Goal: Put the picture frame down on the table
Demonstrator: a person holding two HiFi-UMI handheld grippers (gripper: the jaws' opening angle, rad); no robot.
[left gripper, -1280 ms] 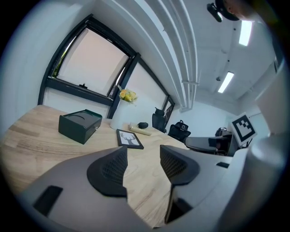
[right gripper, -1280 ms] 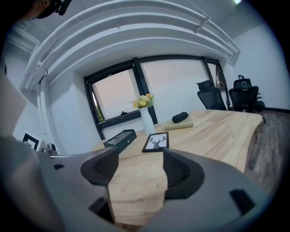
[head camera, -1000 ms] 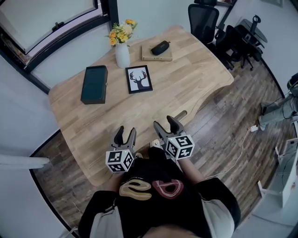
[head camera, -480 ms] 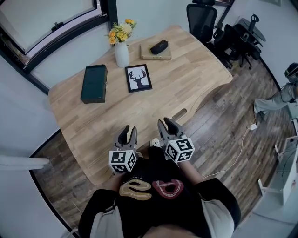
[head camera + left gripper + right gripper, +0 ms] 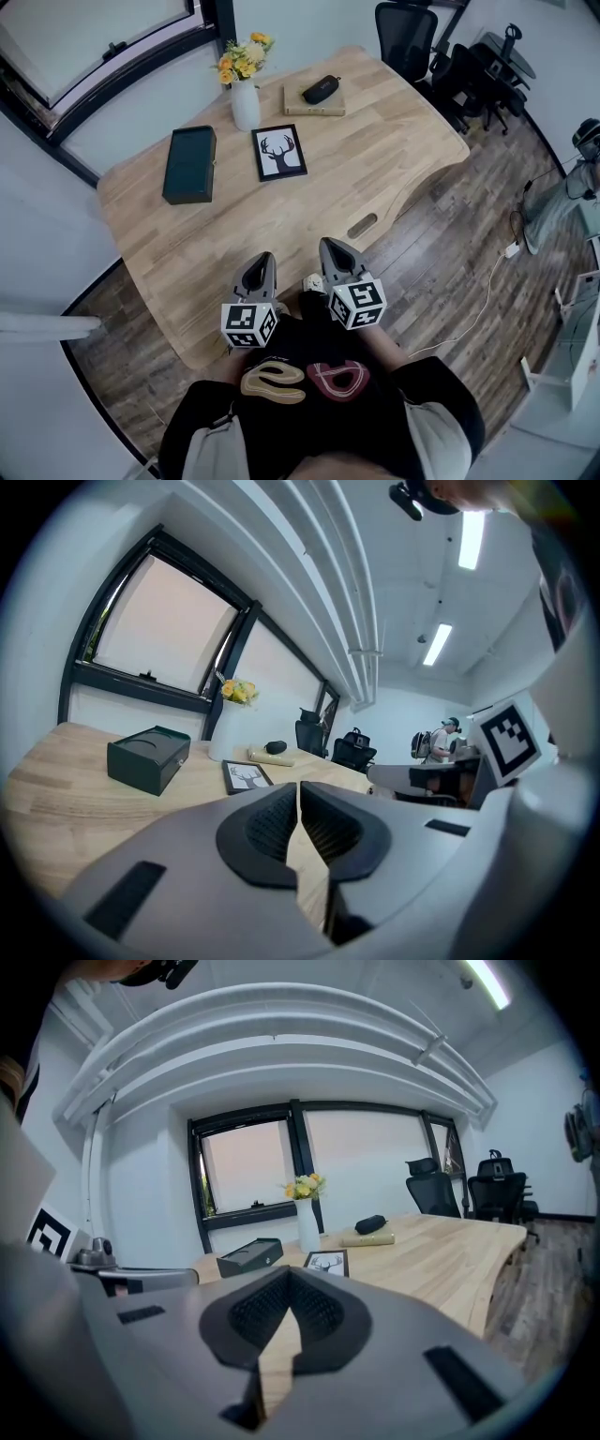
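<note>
Head view looks steeply down; both gripper views skim low across the table (image 5: 375, 178).

The picture frame (image 5: 279, 155) is black, the box (image 5: 190, 167) dark green, the vase (image 5: 246, 106) white.

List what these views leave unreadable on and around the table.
Green box: contents, hidden because it is closed, all views.
Dark object on the book: too small to identify, head view.
Picture frame: its back, against the table.
Person: cut off by the right edge, head view.
</note>
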